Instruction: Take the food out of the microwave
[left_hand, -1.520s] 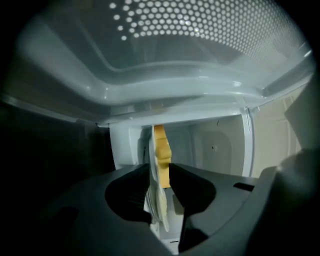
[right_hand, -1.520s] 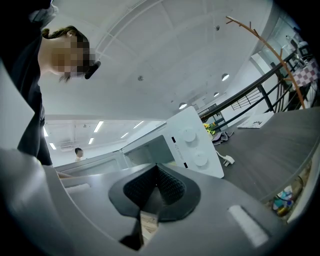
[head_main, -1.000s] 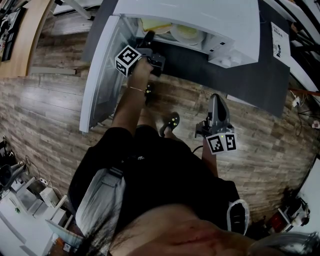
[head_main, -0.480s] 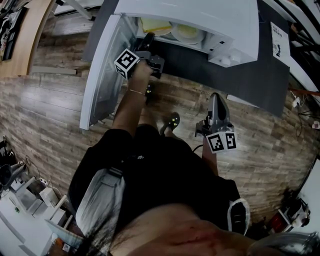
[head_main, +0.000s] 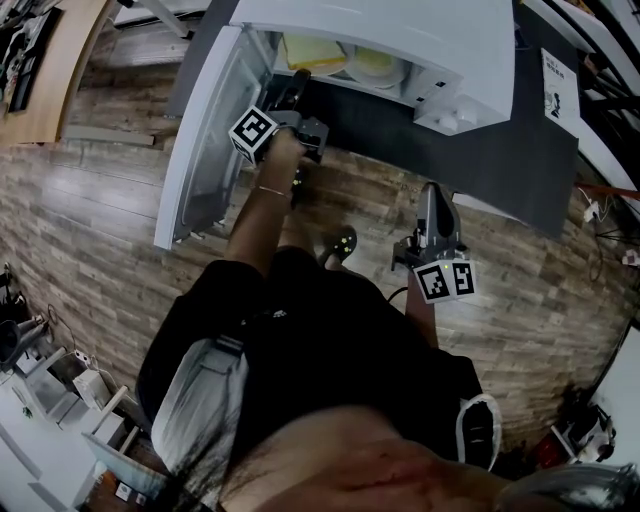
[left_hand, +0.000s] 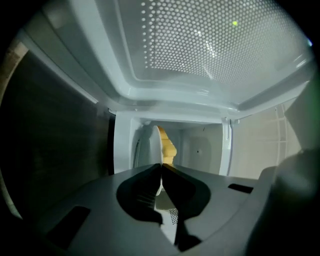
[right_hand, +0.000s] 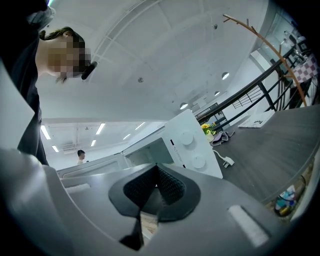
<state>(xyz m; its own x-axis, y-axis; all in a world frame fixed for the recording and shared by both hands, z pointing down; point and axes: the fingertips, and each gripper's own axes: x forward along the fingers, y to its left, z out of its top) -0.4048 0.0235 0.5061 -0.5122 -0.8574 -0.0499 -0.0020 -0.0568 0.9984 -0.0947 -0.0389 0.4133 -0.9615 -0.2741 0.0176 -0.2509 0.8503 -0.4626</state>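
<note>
While the left hand-held gripper (left_hand: 161, 167) reaches into the open microwave (head_main: 420, 30), its jaws, which have just been closing, pinch the rim of a white plate (left_hand: 154, 150). The plate carries yellow food (left_hand: 168, 145) inside the cavity. The right hand-held gripper (right_hand: 156, 172) waits outside, pointing at the microwave, jaws together on nothing.

No legible text, brand or number was found. A printed sheet (head_main: 558, 85) at the far right carried print too small to read. Small marks on the microwave control panel (right_hand: 192, 148), seen in the right gripper view, were likewise illegible.
</note>
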